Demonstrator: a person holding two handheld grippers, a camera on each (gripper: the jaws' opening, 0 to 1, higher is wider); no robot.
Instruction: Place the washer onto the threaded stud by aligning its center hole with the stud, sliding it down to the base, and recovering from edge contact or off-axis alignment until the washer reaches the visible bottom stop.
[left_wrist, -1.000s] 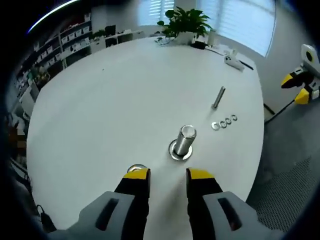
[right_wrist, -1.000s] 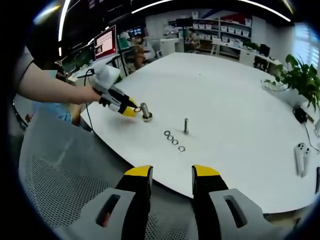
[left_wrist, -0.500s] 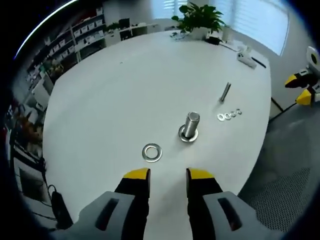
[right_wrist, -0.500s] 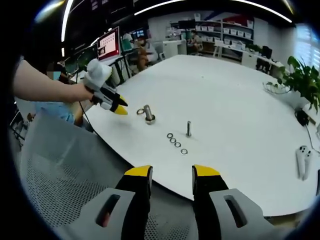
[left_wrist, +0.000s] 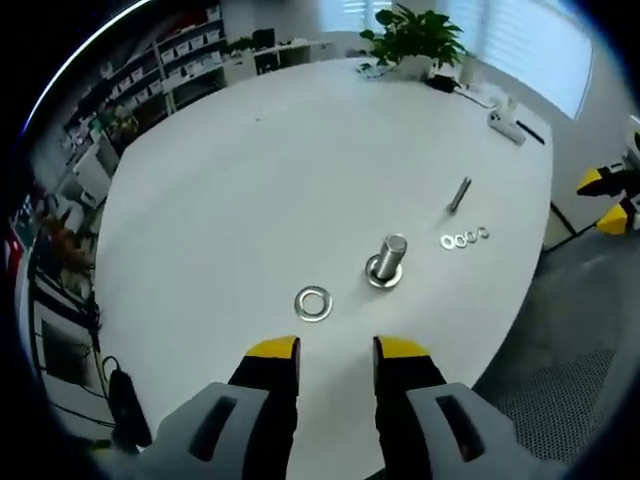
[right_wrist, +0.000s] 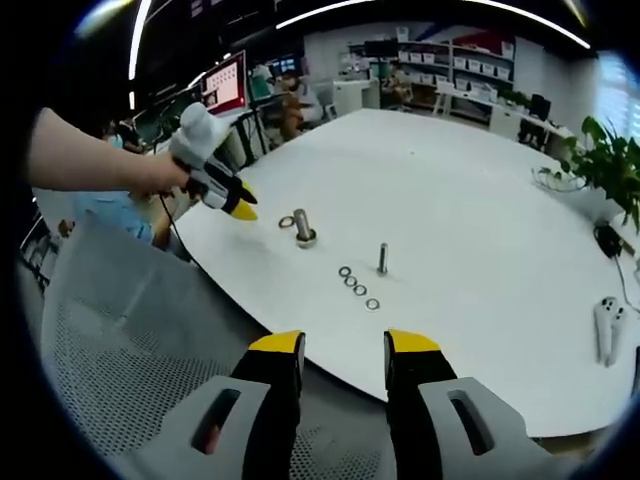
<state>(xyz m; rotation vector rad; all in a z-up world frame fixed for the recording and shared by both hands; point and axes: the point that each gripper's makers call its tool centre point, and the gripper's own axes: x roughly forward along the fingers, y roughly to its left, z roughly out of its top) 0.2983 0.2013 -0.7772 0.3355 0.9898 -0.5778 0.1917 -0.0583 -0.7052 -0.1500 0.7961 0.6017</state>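
Pulled back since earlier, the left gripper (left_wrist: 337, 347) is held with fingers apart, empty; the flat silver steel washer (left_wrist: 313, 303) is left on the white worktop (left_wrist: 250, 190), unthreaded beside the upright metal stud (left_wrist: 388, 262).

Left gripper (left_wrist: 335, 348) farther back from washer (left_wrist: 313, 303), apparently released on table (left_wrist: 250, 180).

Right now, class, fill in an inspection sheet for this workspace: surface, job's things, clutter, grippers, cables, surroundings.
Surface: white round table, bare around the parts.
Job's things: large washer lies flat beside the stud, not on it; stud upright on its base.
Clutter: row of small washers; thin bolt next to them; white controller near the edge.
Grippers: left gripper open, empty; right gripper open, empty, off the table.
Cables: dark cable on the far side.
Surroundings: potted plant, shelving, mesh chair.
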